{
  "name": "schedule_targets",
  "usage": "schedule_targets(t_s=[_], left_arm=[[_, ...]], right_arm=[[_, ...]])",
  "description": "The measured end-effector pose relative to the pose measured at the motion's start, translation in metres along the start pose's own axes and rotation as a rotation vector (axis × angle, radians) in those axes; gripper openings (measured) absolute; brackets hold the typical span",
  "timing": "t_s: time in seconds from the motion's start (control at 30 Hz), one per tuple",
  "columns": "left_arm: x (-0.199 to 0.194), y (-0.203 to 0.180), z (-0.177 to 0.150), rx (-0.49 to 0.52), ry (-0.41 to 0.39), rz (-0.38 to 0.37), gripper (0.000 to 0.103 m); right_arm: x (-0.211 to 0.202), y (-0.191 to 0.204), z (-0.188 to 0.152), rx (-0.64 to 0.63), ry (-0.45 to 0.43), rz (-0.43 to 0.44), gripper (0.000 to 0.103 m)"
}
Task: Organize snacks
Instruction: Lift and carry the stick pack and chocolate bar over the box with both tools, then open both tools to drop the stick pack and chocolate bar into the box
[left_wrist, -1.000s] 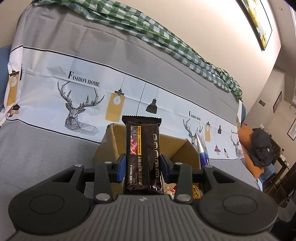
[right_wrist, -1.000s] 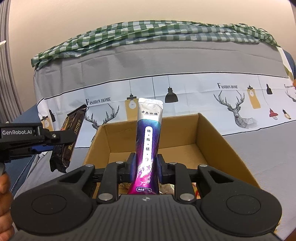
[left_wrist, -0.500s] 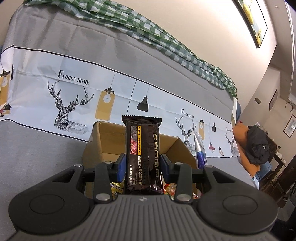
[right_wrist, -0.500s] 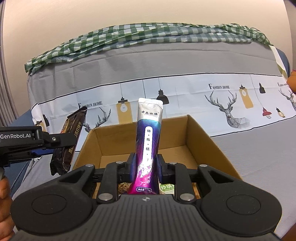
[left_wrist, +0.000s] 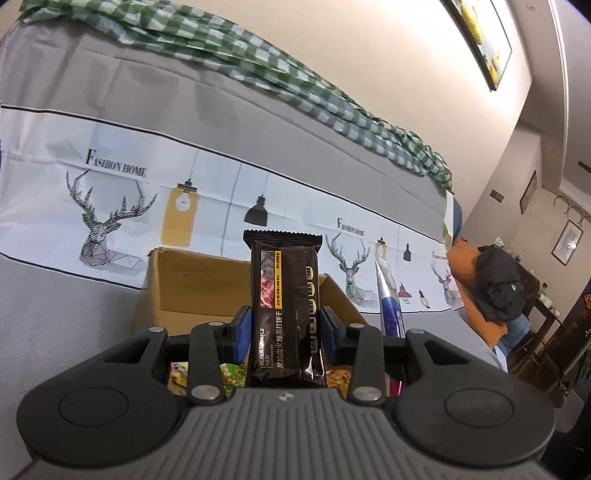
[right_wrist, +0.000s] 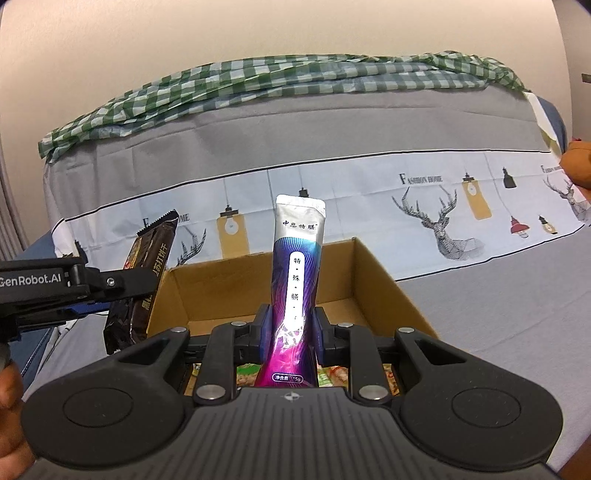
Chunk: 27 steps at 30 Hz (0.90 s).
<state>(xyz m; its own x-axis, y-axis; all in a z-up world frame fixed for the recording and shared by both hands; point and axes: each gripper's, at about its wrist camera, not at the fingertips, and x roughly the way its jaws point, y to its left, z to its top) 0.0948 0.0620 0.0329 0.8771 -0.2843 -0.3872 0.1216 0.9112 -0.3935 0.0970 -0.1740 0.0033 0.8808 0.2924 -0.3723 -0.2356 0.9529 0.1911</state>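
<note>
While my left gripper (left_wrist: 284, 328) pinches a dark cracker pack (left_wrist: 284, 306) and my right gripper (right_wrist: 290, 328) a purple sachet (right_wrist: 295, 280), both stand upright above the cardboard box (right_wrist: 373, 280) on the grey sofa cover (right_wrist: 498, 295), beige wall (right_wrist: 258, 29) behind.

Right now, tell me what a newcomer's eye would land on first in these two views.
First, the two packets held upright: a dark cracker packet pinched in the left tongs, and a purple-and-silver sachet pinched in the right tongs. Behind both sits an open cardboard box with colourful snacks in its near end, on a grey sofa cover printed with deer and lamps.
</note>
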Motion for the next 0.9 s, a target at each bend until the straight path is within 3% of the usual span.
schedule_targets(t_s=[0.43,0.9], left_arm=[[0.011,-0.026,-0.008,0.076,0.011,-0.037,0.043],[0.020,-0.031,-0.009,0.083,0.030,-0.041,0.043]], right_arm=[[-0.003,-0.011,0.000,0.013,-0.027,-0.052,0.024],[-0.002,-0.015,-0.001,0.019,-0.025,-0.069,0.024]])
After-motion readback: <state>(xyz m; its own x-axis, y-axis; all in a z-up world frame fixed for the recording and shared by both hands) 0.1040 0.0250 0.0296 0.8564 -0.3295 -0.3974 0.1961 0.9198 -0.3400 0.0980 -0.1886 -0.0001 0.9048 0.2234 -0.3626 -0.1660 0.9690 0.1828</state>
